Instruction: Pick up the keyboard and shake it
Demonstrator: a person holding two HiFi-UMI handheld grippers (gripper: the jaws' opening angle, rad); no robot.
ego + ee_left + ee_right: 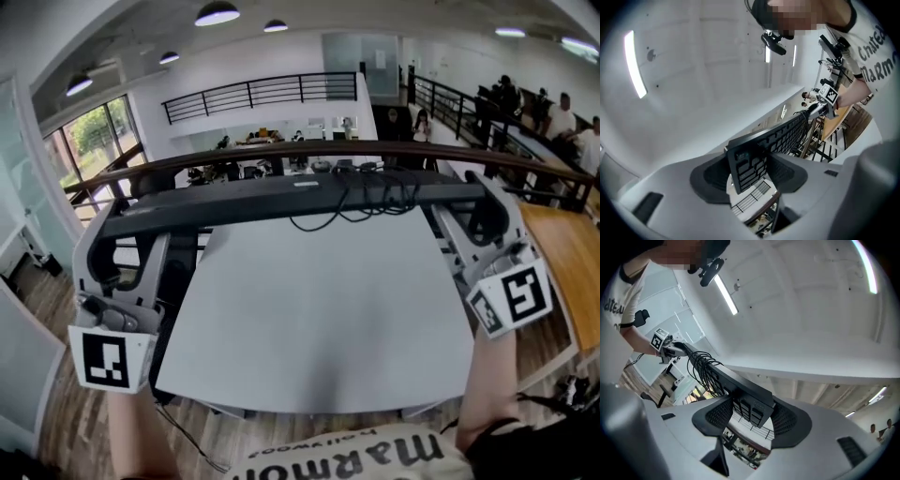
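Pickup looks done; shake step in hand. Keyboard (300, 192) aloft, roughly level, well above white table (319, 328). Left gripper (117, 230) clamps left end, right gripper (480, 214) clamps right end. Next: 2 grippers shake in unison, grip firm; looped cable (370, 199) may swing.

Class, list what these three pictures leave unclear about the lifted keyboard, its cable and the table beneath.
Head view: the keyboard has its key face turned away from the camera.
Both gripper views: the key legends are too small and dark to read.
Head view: the cable is a tangled bundle, and its plug cannot be found.
Head view: the table has its far edge behind the keyboard and its near edge hidden by the person's shirt.
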